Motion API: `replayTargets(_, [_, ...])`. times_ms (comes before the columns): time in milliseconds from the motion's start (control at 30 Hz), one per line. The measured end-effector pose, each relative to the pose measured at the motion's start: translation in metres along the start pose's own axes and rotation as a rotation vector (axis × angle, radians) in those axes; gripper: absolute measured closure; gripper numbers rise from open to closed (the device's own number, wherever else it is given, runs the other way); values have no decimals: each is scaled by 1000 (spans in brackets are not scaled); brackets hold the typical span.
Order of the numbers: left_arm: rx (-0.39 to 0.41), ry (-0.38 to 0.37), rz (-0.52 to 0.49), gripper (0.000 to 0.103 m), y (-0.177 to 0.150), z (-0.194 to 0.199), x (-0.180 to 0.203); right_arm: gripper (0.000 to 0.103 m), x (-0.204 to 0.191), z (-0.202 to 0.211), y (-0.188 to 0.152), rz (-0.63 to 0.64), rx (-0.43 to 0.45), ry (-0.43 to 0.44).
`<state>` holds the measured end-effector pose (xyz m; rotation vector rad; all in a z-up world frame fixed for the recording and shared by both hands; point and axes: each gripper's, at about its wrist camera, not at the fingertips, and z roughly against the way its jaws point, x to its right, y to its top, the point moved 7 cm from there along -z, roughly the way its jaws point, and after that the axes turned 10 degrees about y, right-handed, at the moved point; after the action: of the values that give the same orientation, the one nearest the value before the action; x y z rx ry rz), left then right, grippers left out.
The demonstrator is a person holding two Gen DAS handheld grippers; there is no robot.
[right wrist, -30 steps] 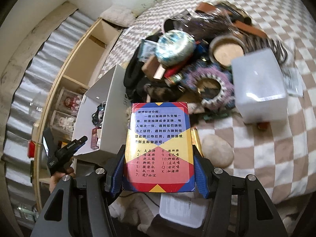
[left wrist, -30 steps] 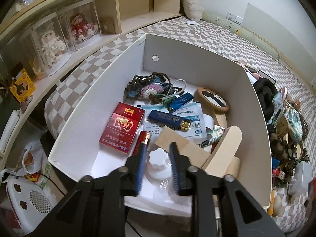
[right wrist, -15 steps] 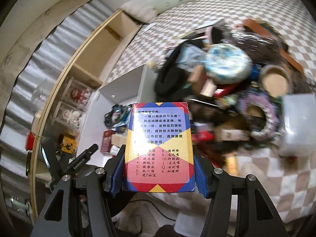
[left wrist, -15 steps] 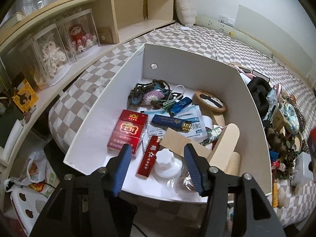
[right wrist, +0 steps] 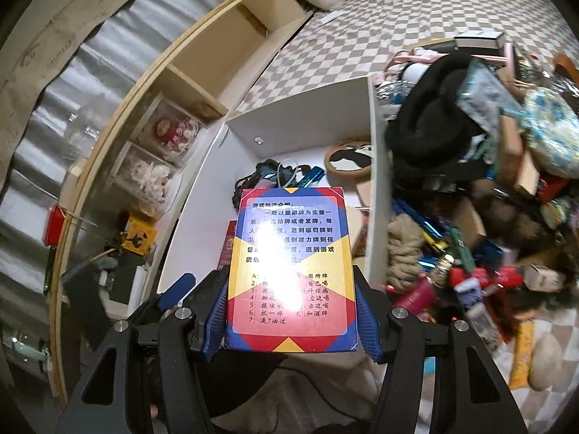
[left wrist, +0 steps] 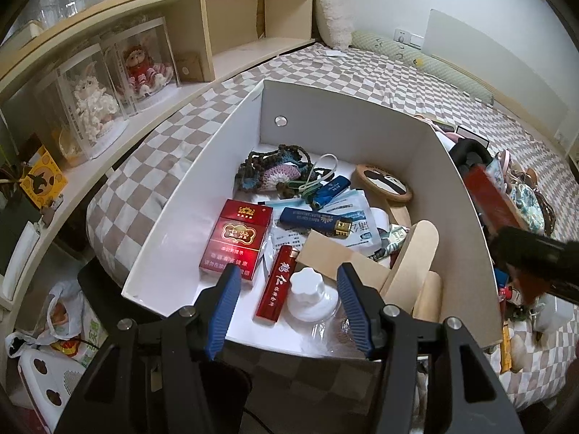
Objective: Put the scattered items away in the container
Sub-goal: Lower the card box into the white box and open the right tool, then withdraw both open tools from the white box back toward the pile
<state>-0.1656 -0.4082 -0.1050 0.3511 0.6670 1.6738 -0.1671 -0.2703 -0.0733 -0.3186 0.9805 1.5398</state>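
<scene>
At lower centre, right gripper (right wrist: pixel 291 320) fingers clamp the card box (right wrist: pixel 291 267); carry it clear over the container (right wrist: pixel 376 181) wall before releasing. Left gripper (left wrist: pixel 289 302) fingers stand apart, empty.

One white box (left wrist: pixel 362 119), two doll cases (left wrist: pixel 144 68).

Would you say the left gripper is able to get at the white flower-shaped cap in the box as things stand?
Probably yes. The left gripper is open and empty, and the white cap sits right below, between its fingers, near the white box's front edge. Only the red lighter lies close beside it.
</scene>
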Motion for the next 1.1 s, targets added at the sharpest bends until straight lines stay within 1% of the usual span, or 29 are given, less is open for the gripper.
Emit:
replayTargets(200, [5, 4, -1, 48, 0, 0, -1, 42, -5, -27, 7, 7, -26, -40])
replayTargets(333, [8, 4, 5, 48, 1, 1, -2, 42, -6, -37, 7, -3, -34, -30])
replayTargets(400, [7, 4, 5, 48, 1, 1, -2, 38, -5, -37, 7, -7, -31, -31])
replayTargets(467, [6, 5, 4, 48, 1, 1, -2, 36, -7, -35, 9, 4, -14, -2])
replayTargets(500, [6, 5, 4, 48, 1, 1, -3, 26, -8, -33, 10, 3, -5, 5])
replayTargets(533, [4, 5, 5, 48, 1, 1, -2, 21, -9, -30, 11, 2, 11, 20])
replayTargets(567, [2, 4, 4, 48, 1, 1, -2, 19, -10, -28, 13, -1, 22, 30])
replayTargets(767, [4, 5, -4, 47, 0, 0, 0, 19, -5, -19, 13, -35, 33, 51])
replayTargets(833, [5, 2, -7, 45, 0, 0, 2, 19, -4, -15, 12, -31, 37, 54])
replayTargets(900, [7, 2, -8, 41, -1, 2, 4, 19, -1, -12, 11, -27, 45, 57])
replayTargets(933, [13, 1, -12, 41, 0, 3, 5, 19, 0, -9, 11, -30, 58, 61])
replayTargets(967, [18, 1, -16, 41, 0, 3, 7, 17, 2, -6, 10, -36, 70, 64])
replayTargets(1000, [22, 2, -20, 41, 0, 4, 8, 9, 3, -3, 10, -44, 81, 66])
replayTargets(1067, [26, 2, -26, 40, 0, 5, 10, 0, 6, 2, 10, -51, 96, 74])
replayTargets(1100, [27, 0, -27, 40, -1, 6, 10, 0, 7, 5, 9, -49, 102, 73])
